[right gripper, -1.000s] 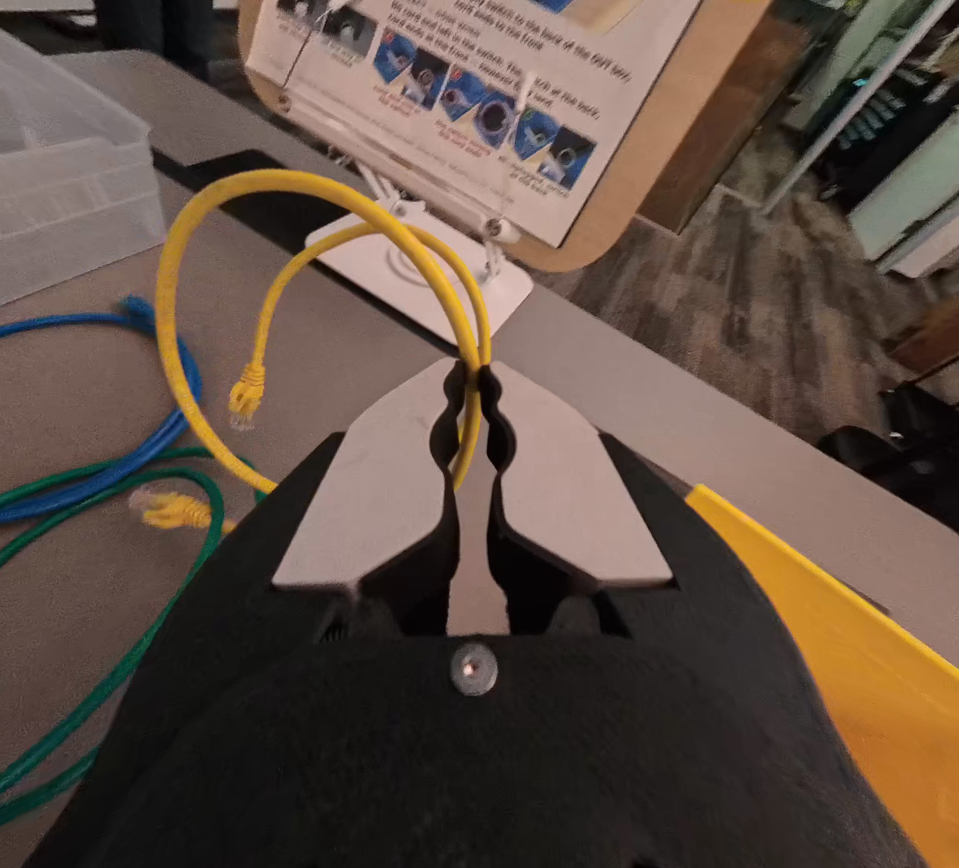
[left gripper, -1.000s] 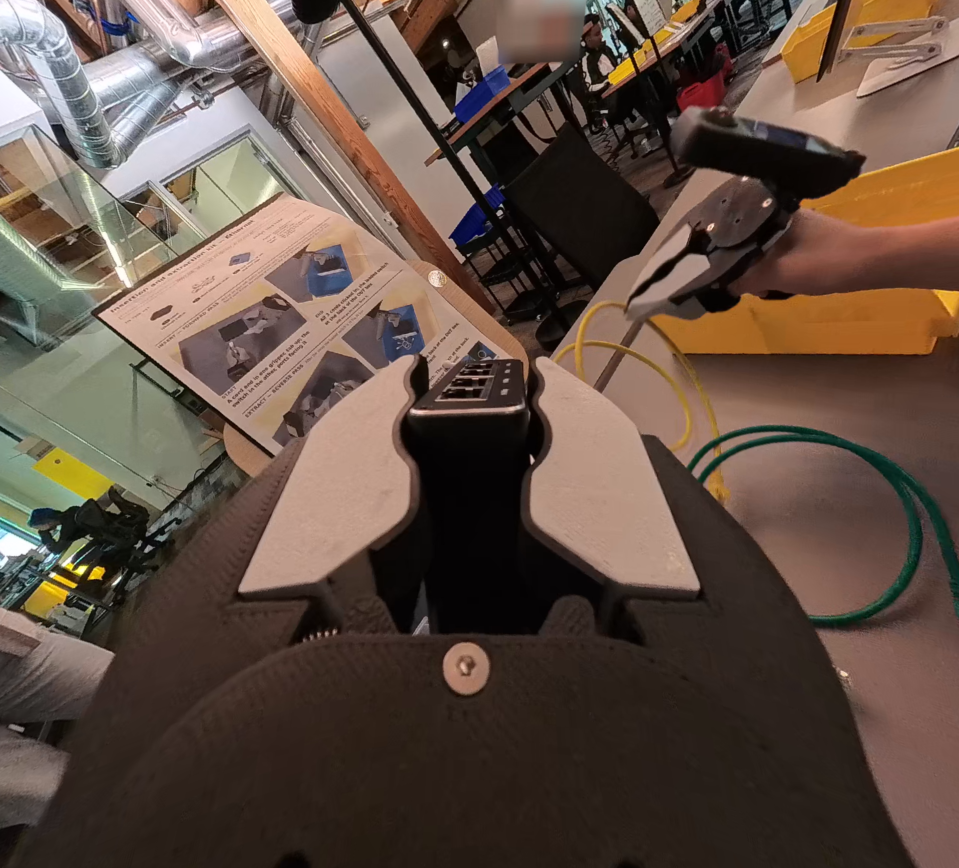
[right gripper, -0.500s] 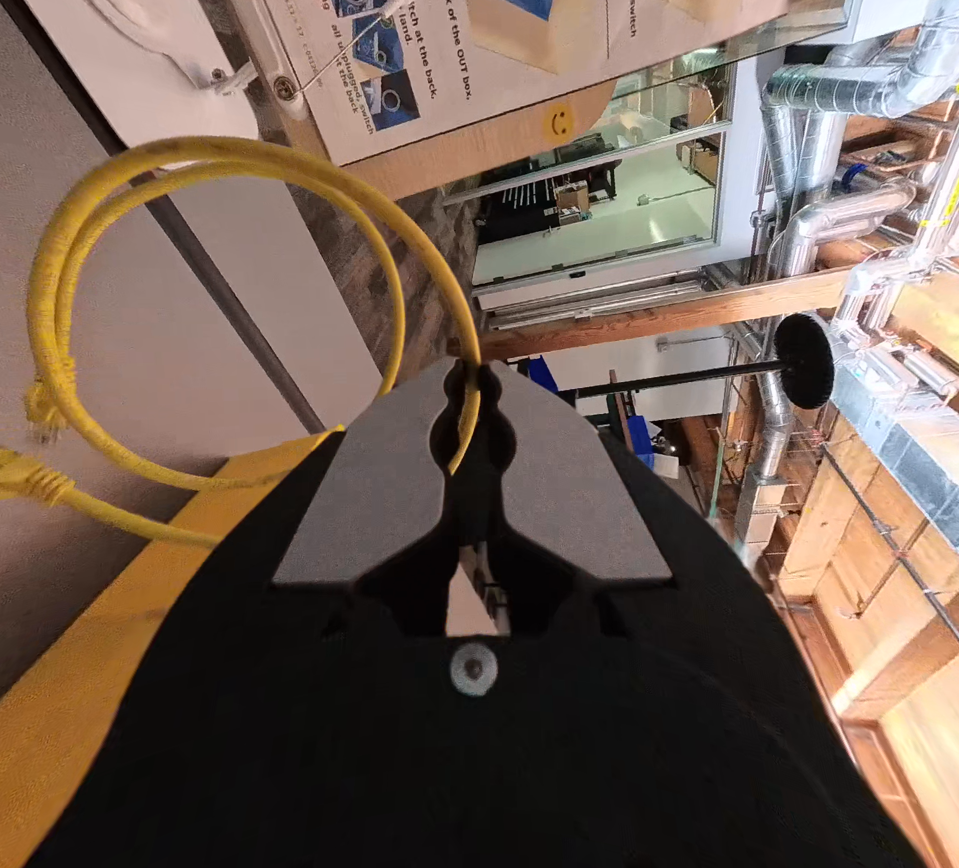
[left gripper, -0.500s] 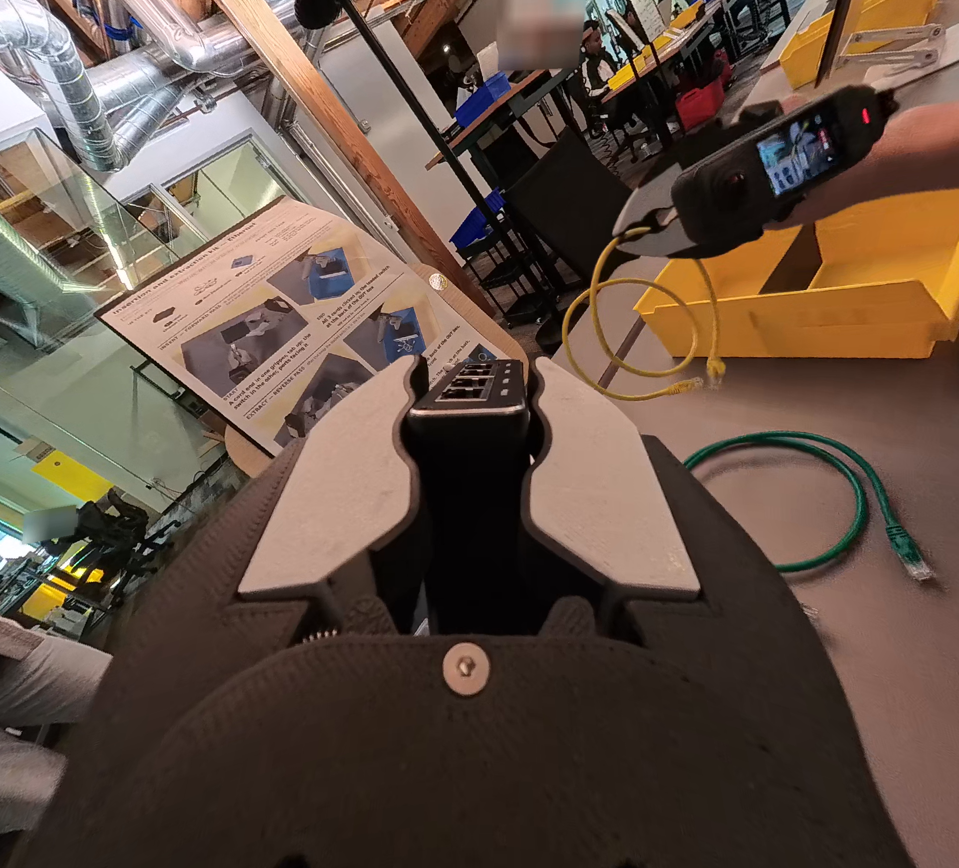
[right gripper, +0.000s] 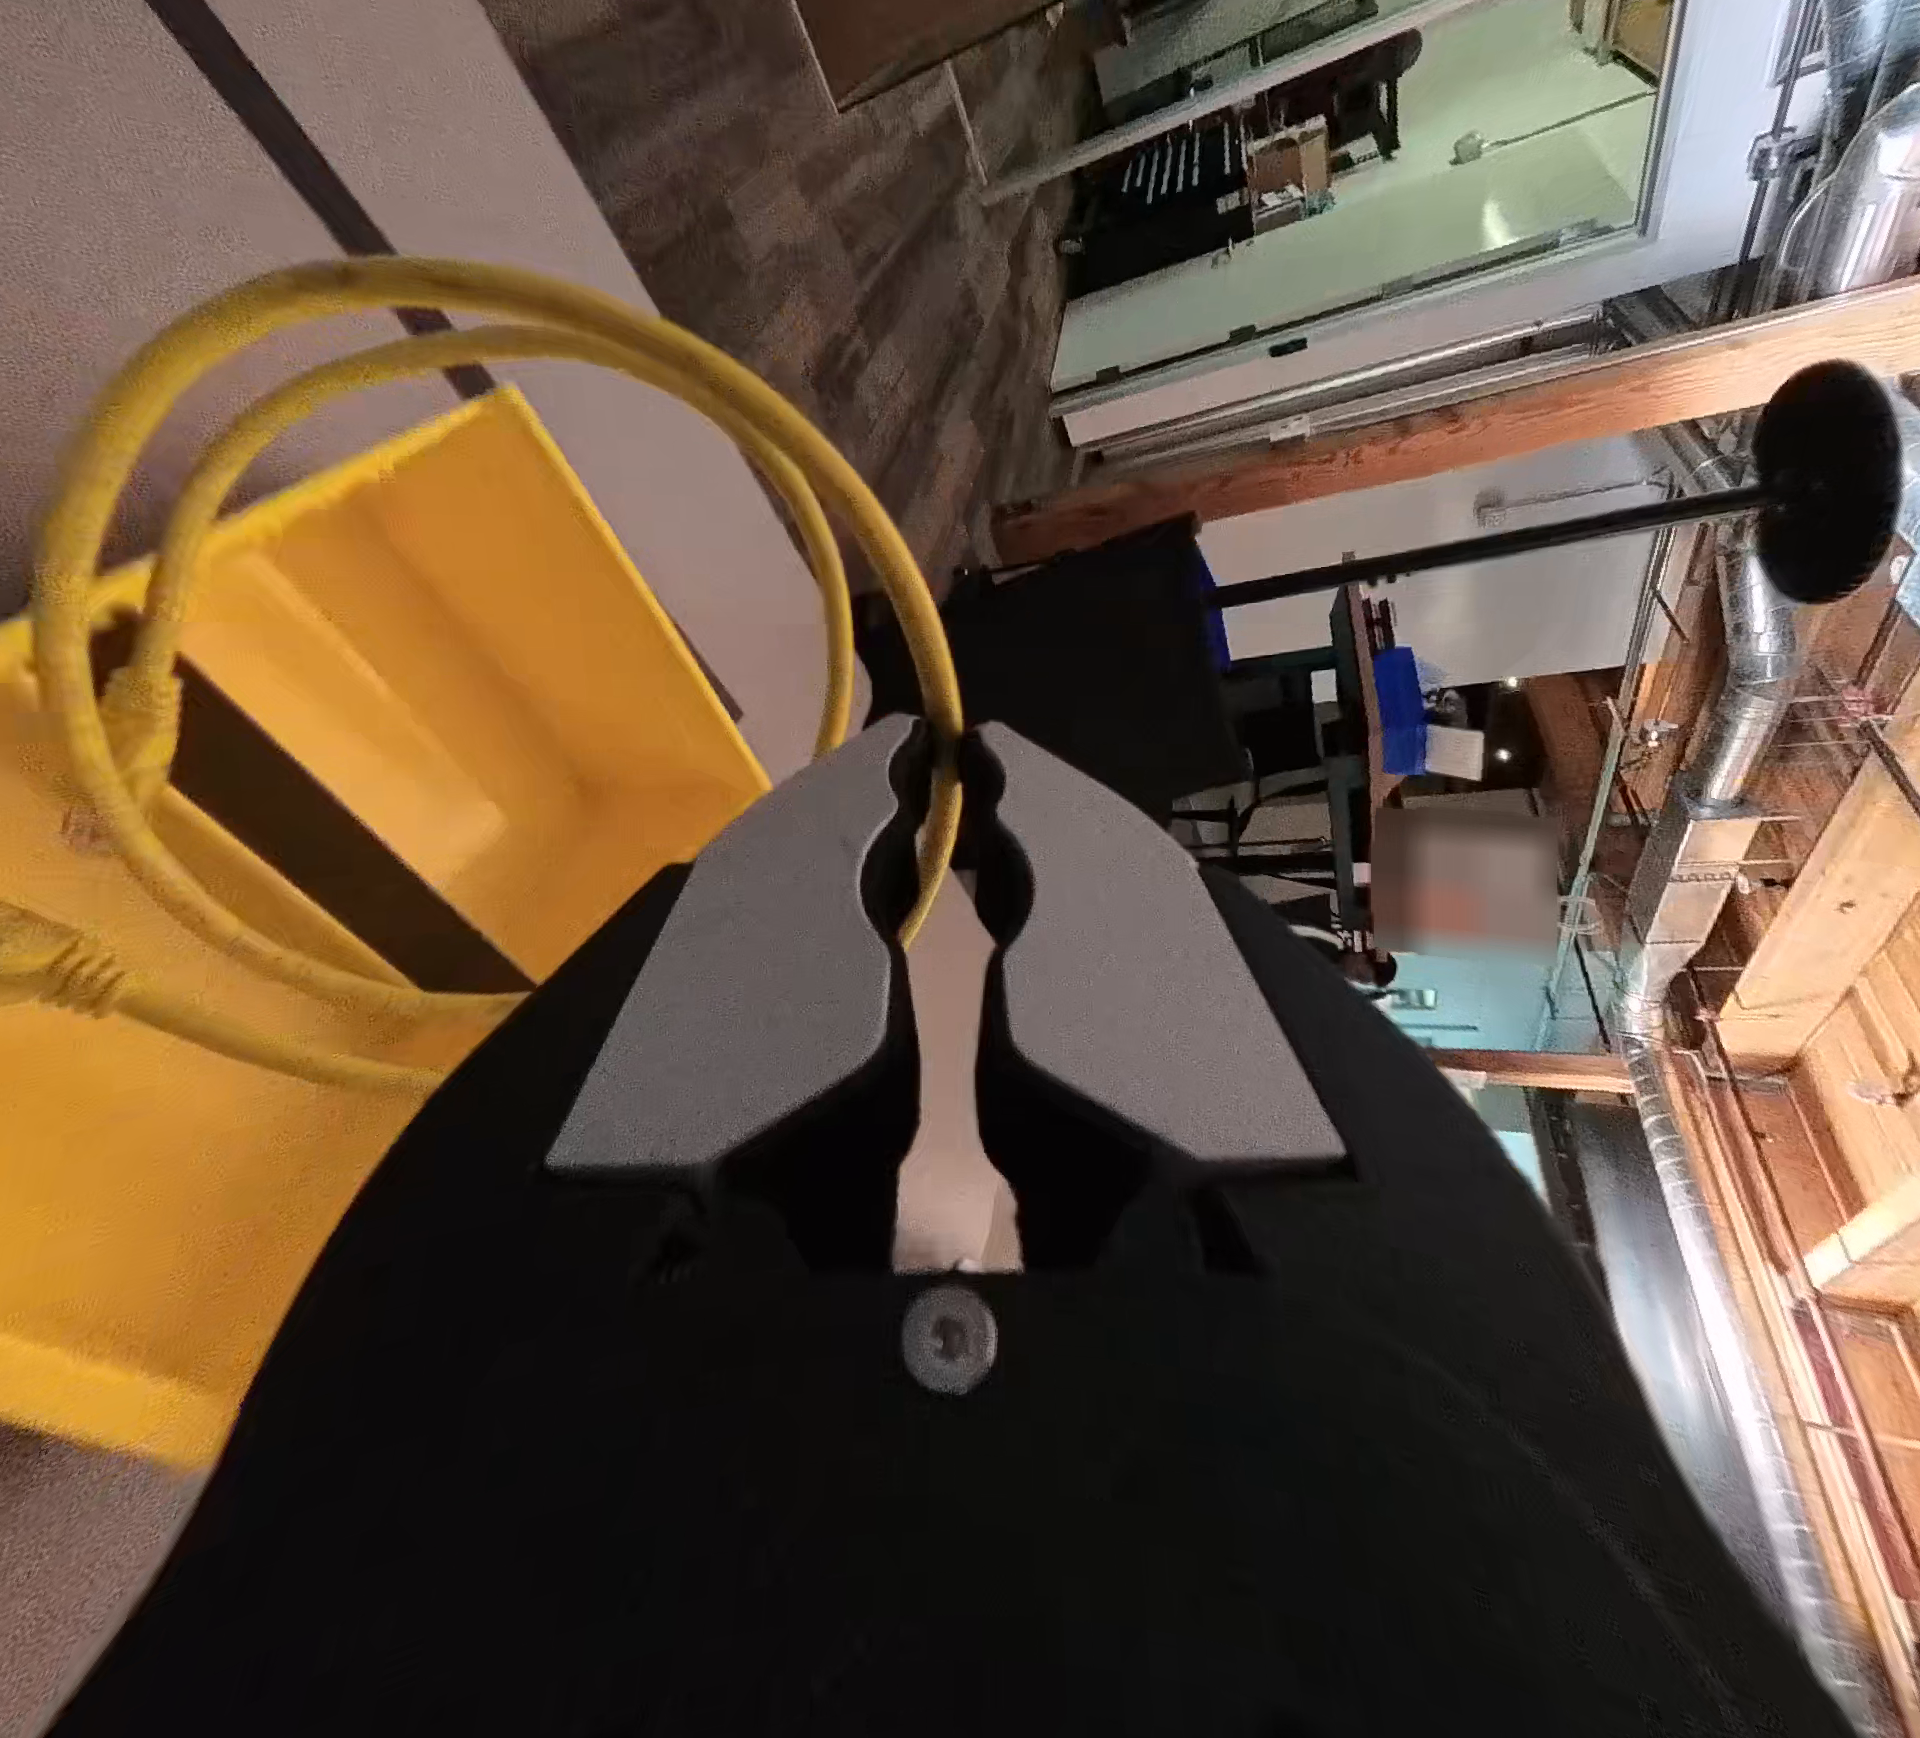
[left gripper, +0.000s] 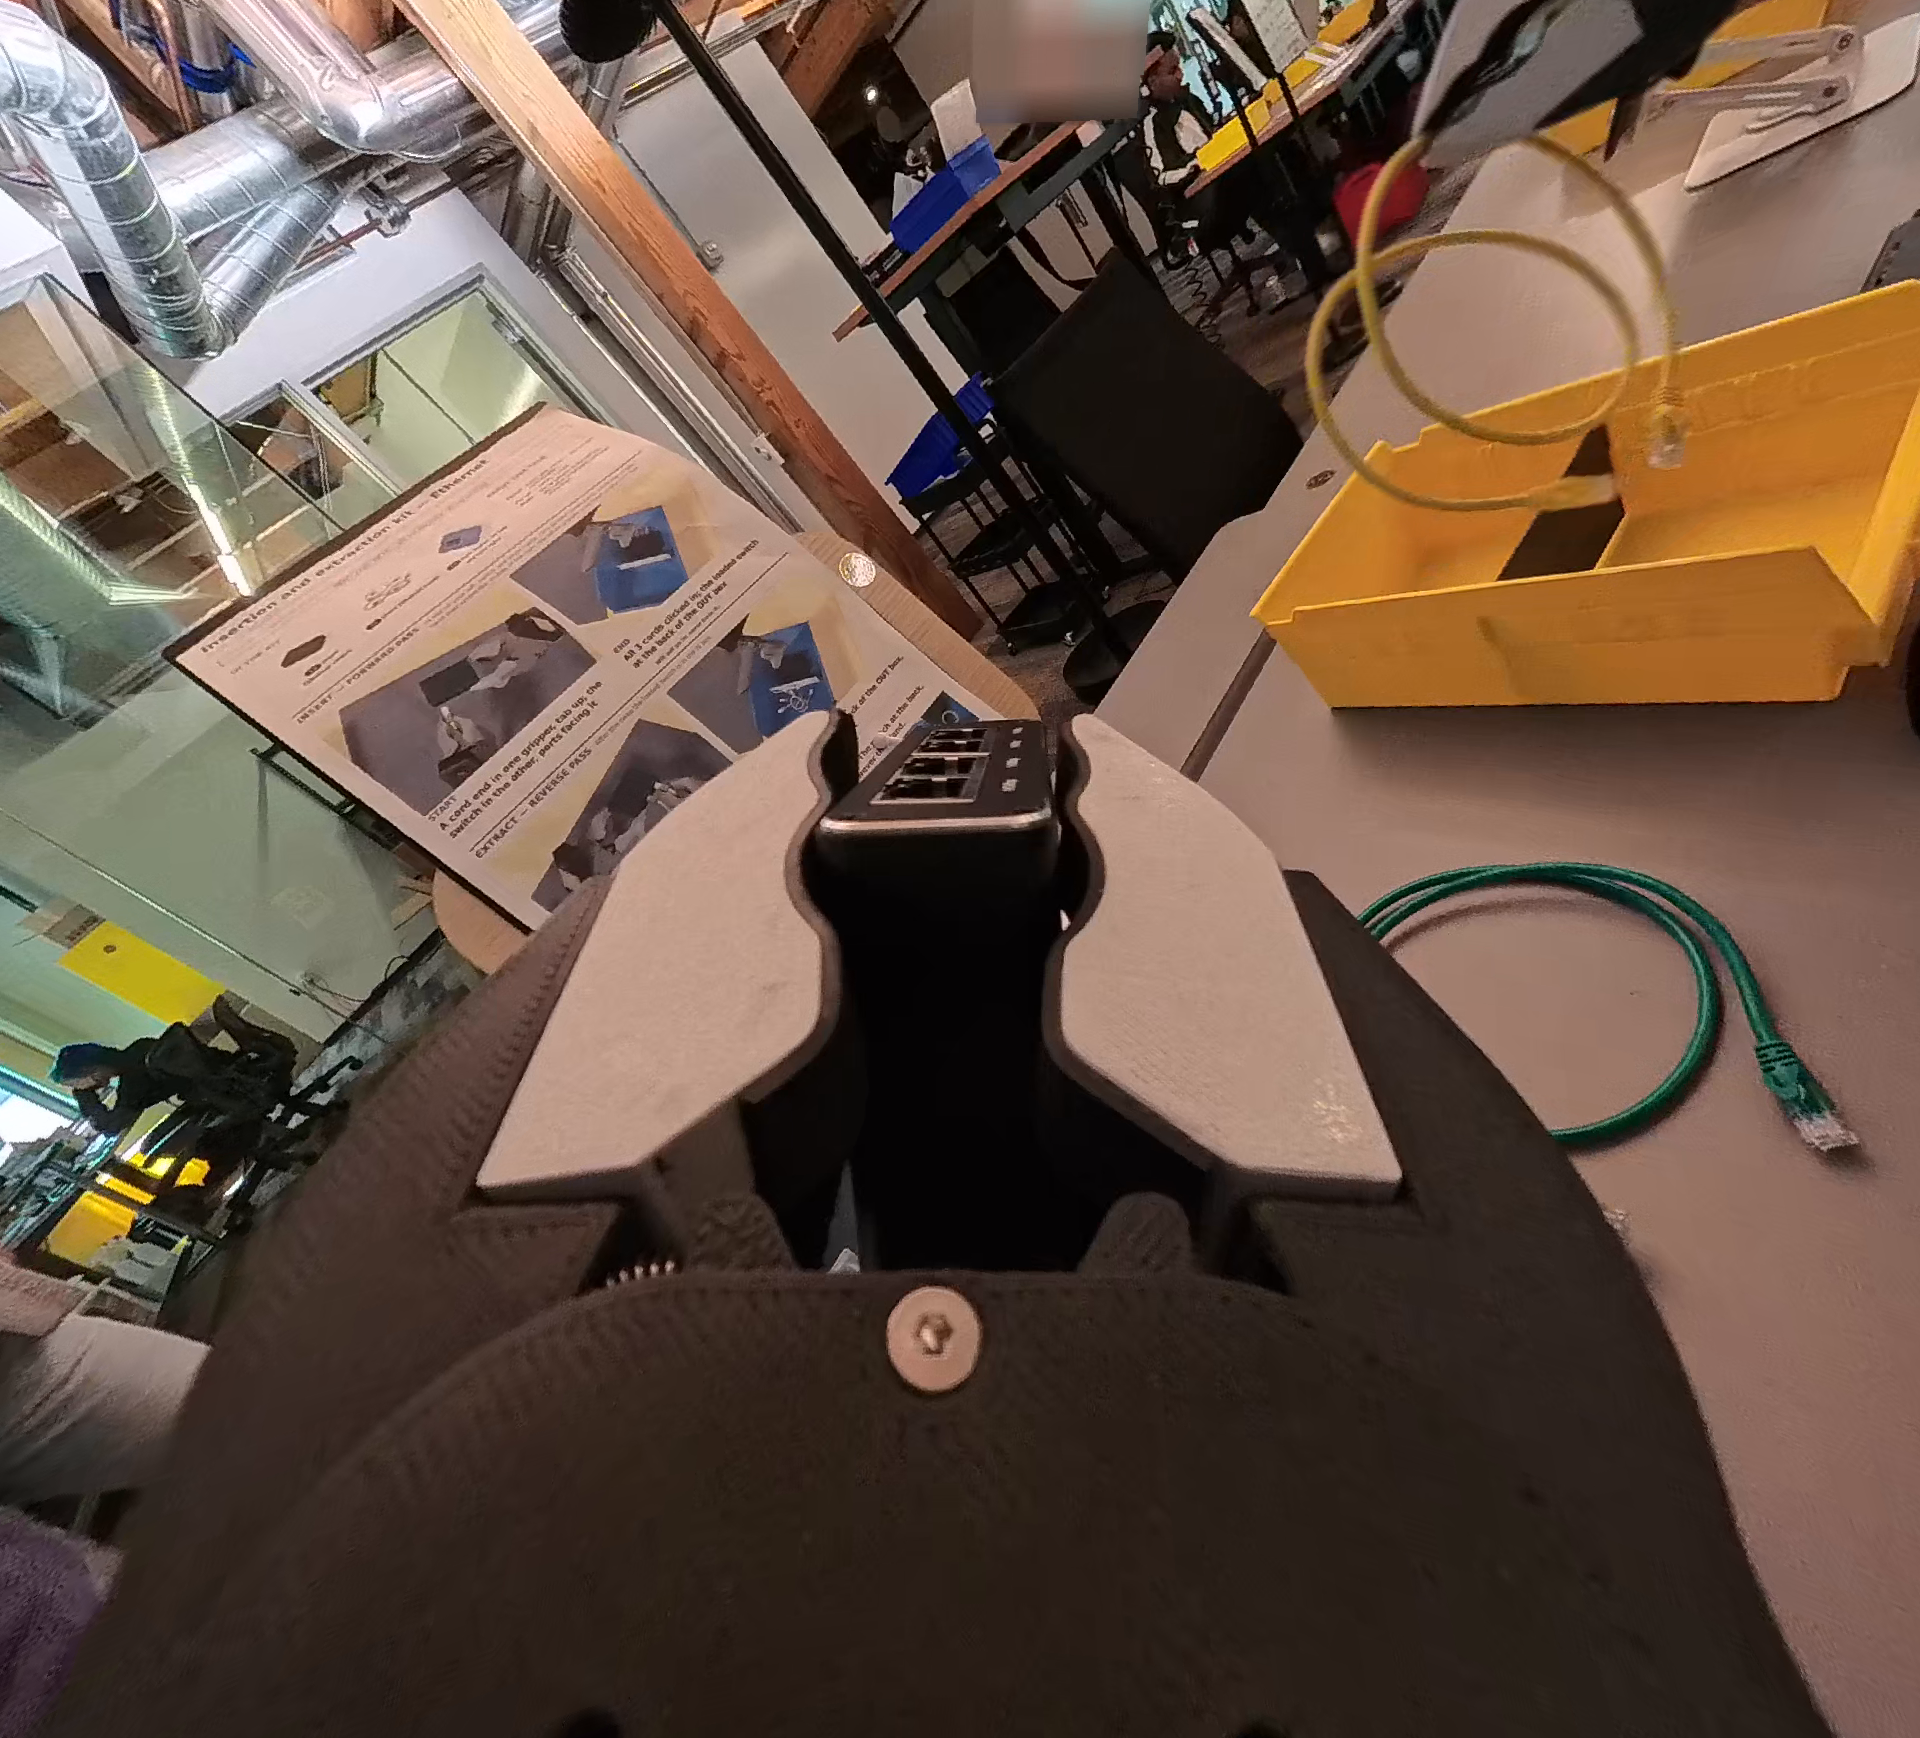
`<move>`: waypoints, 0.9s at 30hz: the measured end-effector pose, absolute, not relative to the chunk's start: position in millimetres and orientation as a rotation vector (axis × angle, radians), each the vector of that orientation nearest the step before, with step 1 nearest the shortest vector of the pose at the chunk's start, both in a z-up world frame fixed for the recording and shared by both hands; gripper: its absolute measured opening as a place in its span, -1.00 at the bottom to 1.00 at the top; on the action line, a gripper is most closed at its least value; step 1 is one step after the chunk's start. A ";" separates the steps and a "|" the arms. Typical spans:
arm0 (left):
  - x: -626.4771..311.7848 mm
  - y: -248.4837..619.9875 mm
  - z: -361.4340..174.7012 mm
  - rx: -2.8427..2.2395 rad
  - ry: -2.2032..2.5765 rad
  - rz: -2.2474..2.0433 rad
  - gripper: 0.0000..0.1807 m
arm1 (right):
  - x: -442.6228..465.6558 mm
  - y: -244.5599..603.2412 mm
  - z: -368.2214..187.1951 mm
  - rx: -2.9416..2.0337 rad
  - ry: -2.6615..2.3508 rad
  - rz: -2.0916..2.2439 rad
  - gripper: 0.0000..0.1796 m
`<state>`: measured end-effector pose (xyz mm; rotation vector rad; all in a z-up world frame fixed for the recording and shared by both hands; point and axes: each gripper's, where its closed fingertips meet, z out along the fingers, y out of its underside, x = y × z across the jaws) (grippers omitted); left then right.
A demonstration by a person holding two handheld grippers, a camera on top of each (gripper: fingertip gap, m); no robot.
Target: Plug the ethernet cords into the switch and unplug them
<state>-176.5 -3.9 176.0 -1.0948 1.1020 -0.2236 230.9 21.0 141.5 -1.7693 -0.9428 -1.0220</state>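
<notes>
My left gripper (left gripper: 951,753) is shut on the black switch (left gripper: 940,867) and holds it up with its row of ports facing away from me. No cord is plugged into it. My right gripper (right gripper: 945,738) is shut on the yellow ethernet cord (right gripper: 499,338), pinched between the fingertips. The cord hangs in loops with both plugs free above the yellow bin (right gripper: 343,753). In the left wrist view the right gripper (left gripper: 1444,130) is high at the upper right, and the yellow cord (left gripper: 1475,358) dangles over the bin (left gripper: 1558,618). A green ethernet cord (left gripper: 1683,992) lies on the grey table.
An instruction board (left gripper: 540,649) on a stand is at the table's far edge. The yellow bin has a black divider (left gripper: 1558,525). A black pole with a round top (left gripper: 727,88), a dark chair (left gripper: 1132,410) and other desks stand beyond the grey table (left gripper: 1558,795).
My right gripper has lifted the yellow cord off the table, rolled on its side and carried it up and right over the yellow bin. My left gripper and the switch have stayed put.
</notes>
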 end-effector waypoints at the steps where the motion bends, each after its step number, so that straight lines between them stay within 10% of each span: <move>1: -176.3 -4.1 176.1 -1.094 1.103 -0.223 -0.60 | 240.0 16.5 131.5 -1.778 -0.968 -1.052 -0.93; 17: -170.6 0.1 168.9 -1.111 1.123 -0.207 -0.60 | 270.5 3.9 -73.7 -2.197 -1.268 -0.742 -0.93; 27: -170.2 1.2 167.1 -1.117 1.130 -0.205 -0.60 | 219.1 -6.1 19.5 -2.069 -0.950 -0.398 -0.55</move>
